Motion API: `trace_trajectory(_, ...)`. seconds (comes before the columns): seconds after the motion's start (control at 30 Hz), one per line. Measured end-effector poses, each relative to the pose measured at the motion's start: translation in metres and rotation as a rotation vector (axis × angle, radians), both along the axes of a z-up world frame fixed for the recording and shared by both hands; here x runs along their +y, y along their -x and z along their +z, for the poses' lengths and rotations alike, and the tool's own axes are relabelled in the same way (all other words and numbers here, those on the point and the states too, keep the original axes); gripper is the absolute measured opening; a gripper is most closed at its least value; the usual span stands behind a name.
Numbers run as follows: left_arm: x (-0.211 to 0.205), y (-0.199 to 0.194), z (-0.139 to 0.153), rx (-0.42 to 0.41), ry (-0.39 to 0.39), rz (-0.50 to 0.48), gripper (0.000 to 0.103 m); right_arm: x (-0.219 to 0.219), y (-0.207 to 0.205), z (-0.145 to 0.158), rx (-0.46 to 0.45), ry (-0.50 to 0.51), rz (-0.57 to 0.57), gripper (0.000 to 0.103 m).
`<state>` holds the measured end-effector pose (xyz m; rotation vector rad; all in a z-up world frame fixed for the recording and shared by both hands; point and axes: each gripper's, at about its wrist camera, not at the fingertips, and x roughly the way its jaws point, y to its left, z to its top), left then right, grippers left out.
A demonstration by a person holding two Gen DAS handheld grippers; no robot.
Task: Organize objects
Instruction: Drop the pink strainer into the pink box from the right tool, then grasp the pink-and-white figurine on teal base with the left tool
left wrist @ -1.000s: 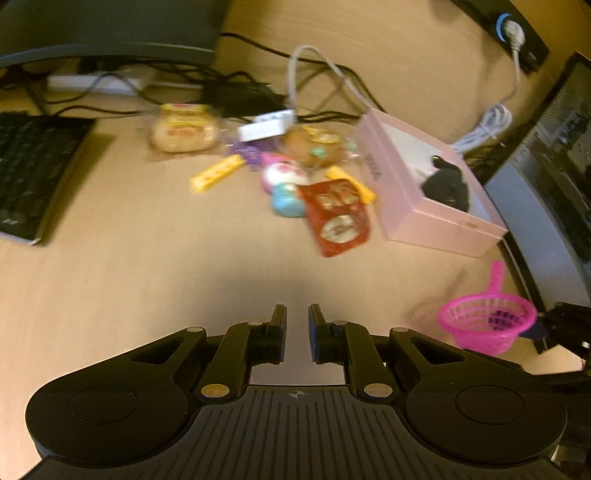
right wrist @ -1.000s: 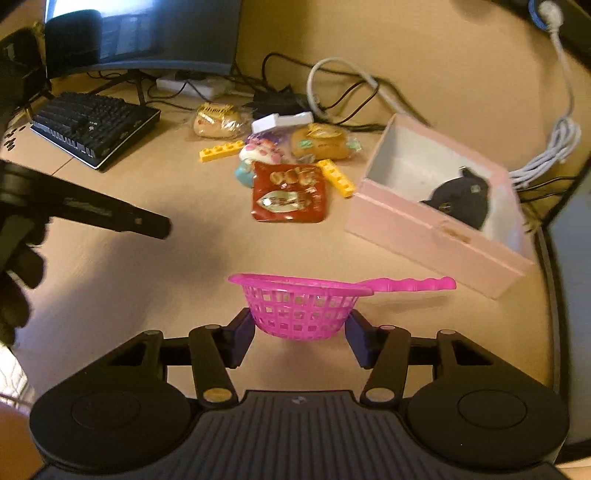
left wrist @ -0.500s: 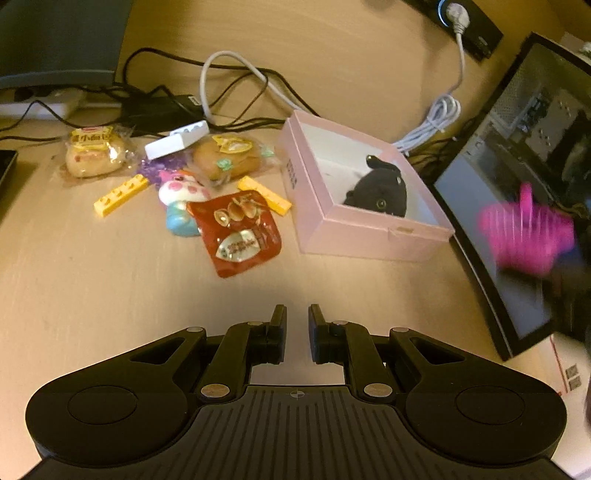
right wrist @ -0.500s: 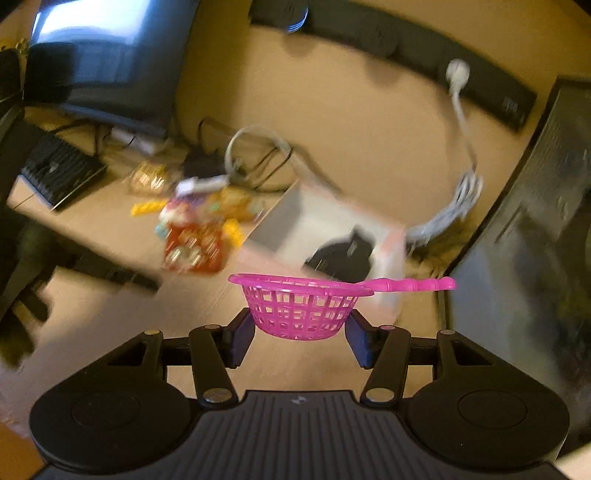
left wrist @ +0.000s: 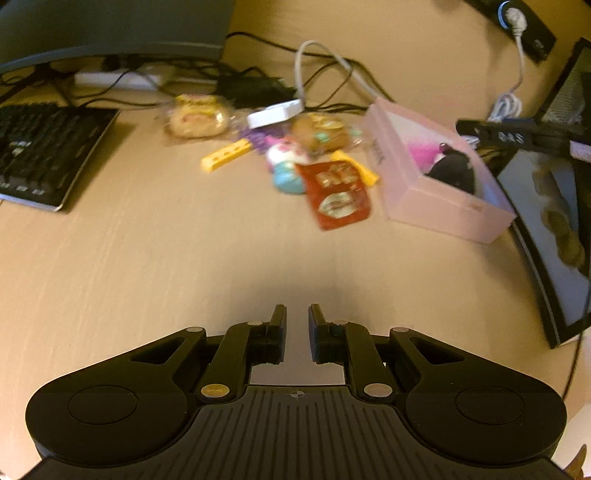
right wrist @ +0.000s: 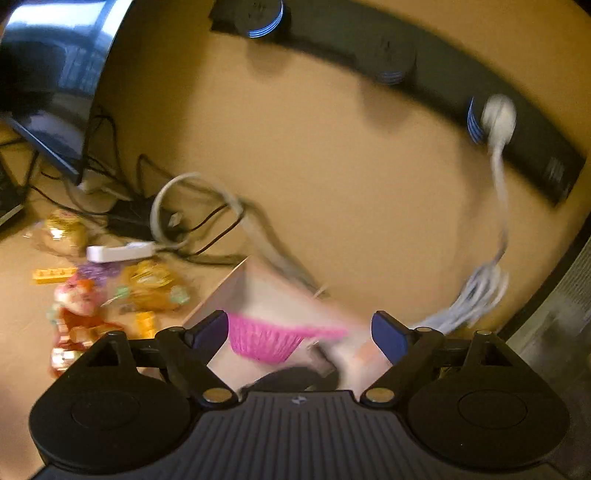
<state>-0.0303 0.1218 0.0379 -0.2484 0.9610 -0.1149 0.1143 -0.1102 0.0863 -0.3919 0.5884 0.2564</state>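
A pink box (left wrist: pixel 413 184) stands on the wooden desk with a black plush toy (left wrist: pixel 452 171) inside. The magenta plastic basket (right wrist: pixel 266 338) lies in the box below my right gripper (right wrist: pixel 301 330), which is open wide above it; the basket also shows in the left wrist view (left wrist: pixel 423 151). My left gripper (left wrist: pixel 296 317) hovers over bare desk, jaws nearly together and empty. Loose items lie left of the box: a red snack packet (left wrist: pixel 338 194), yellow bricks (left wrist: pixel 225 154), wrapped pastries (left wrist: pixel 197 118), a small round toy (left wrist: pixel 286 162).
A black keyboard (left wrist: pixel 40 147) lies at far left, a monitor (left wrist: pixel 110 26) and tangled cables (left wrist: pixel 258 85) at the back. A dark screen (left wrist: pixel 554 221) stands on the right. A wall power strip (right wrist: pixel 406 70) with a white plug is above the box.
My right gripper carried the magenta basket over the pink box and opened, letting it drop inside. The left gripper swung back toward the left.
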Motion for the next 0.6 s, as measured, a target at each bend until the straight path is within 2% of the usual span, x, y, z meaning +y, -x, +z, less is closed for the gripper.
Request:
trace_trajectory(0.17,-0.006,-0.005,-0.007,0.024,-0.030,-0.027,0.014,-0.016,0.038,-0.021,0.079,-0.097,-0.044,0.097)
trace_trajectory(0.27,-0.022,-0.013,-0.010,0.011,-0.080,-0.090,0.014,-0.033,0.063,-0.026,0.110,-0.146,-0.097,0.099)
trace_trajectory(0.4,-0.049,-0.022,-0.021,0.015,-0.139,-0.189,0.015,-0.049,0.090,-0.032,0.127,-0.158,-0.167,0.100)
trace_trajectory(0.47,-0.061,-0.025,-0.022,-0.012,-0.171,-0.224,0.016,-0.059,0.098,-0.034,0.134,-0.164,-0.208,0.101)
trace_trajectory(0.6,-0.071,-0.038,-0.013,-0.102,-0.189,-0.216,0.019,-0.075,0.112,-0.044,0.174,-0.187,-0.287,0.103)
